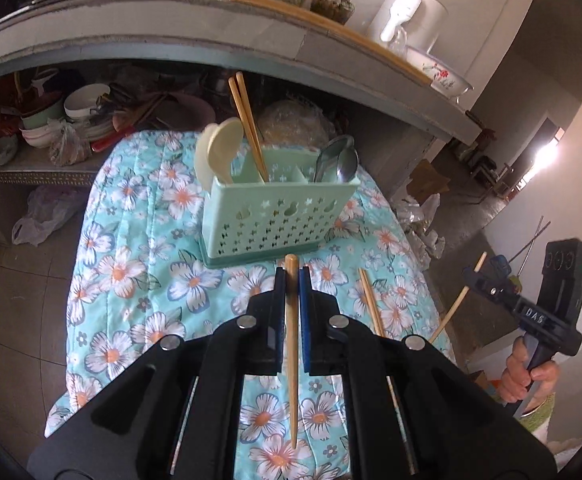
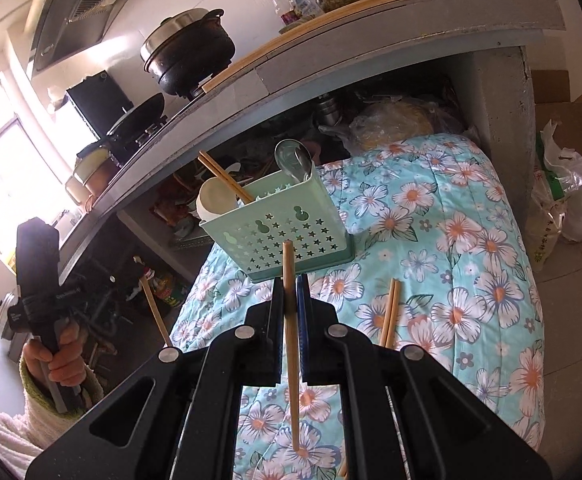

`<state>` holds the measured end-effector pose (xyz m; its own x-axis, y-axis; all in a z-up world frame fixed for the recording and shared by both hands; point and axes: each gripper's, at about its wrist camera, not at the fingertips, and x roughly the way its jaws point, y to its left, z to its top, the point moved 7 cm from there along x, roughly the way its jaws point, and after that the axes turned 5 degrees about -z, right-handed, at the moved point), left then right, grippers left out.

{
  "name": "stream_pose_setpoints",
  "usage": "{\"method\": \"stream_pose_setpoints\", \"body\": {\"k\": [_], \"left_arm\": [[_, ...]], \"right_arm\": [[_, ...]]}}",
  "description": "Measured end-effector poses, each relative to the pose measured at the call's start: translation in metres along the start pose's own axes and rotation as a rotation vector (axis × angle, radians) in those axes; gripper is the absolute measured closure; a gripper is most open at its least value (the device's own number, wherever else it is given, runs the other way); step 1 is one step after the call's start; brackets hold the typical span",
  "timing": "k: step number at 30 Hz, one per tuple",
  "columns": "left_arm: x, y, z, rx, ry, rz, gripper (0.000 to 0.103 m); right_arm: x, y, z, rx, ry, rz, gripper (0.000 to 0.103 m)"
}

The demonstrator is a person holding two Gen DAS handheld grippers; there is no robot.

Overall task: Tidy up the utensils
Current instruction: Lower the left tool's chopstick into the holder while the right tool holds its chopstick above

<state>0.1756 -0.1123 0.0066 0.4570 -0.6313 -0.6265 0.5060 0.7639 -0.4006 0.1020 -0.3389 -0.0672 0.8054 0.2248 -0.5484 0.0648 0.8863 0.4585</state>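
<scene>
A mint-green perforated utensil caddy (image 1: 279, 216) (image 2: 279, 232) stands on a floral quilted cloth (image 1: 131, 240) (image 2: 471, 280). It holds cream spoons (image 1: 219, 148), two chopsticks (image 1: 247, 120) and metal spoons (image 1: 337, 160). My left gripper (image 1: 291, 276) is shut on a wooden chopstick (image 1: 293, 360), held above the cloth just short of the caddy. My right gripper (image 2: 289, 280) is shut on another chopstick (image 2: 291, 360), also lifted near the caddy. Each gripper shows in the other's view (image 1: 473, 274) (image 2: 141, 282). A loose pair of chopsticks (image 1: 371, 304) (image 2: 389, 312) lies on the cloth.
A grey counter (image 1: 211, 28) (image 2: 331, 52) overhangs the far end of the cloth, with pots (image 2: 189, 52), bottles and a flowered bowl (image 1: 439, 72) on it. Beneath it a shelf holds stacked bowls (image 1: 83, 108). Plastic bags (image 2: 571, 200) sit on the floor.
</scene>
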Motion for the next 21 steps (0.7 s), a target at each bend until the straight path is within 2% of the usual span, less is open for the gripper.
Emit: {"method": "stream_pose_setpoints", "body": {"k": [7,11,13,16,21], "left_arm": [[-0.061,-0.009,0.087,0.013,-0.297,-0.004,0.097],[-0.079,-0.017,0.133,0.008,-0.456,-0.019,0.097],[-0.080,-0.017,0.151,0.007,-0.522,0.013,0.097],[-0.066,-0.010,0.173,-0.019,-0.568,0.035,0.097],[-0.027,0.007,0.191,-0.072,-0.558,0.059,0.097]], "right_arm": [[0.006,0.001,-0.005,0.013,0.022,0.007,0.096],[0.008,-0.001,-0.005,0.022,0.030,0.008,0.096],[0.010,-0.001,-0.006,0.025,0.036,0.009,0.096],[0.011,-0.001,-0.008,0.026,0.045,0.011,0.096],[0.012,-0.001,-0.008,0.027,0.053,0.012,0.096]]}}
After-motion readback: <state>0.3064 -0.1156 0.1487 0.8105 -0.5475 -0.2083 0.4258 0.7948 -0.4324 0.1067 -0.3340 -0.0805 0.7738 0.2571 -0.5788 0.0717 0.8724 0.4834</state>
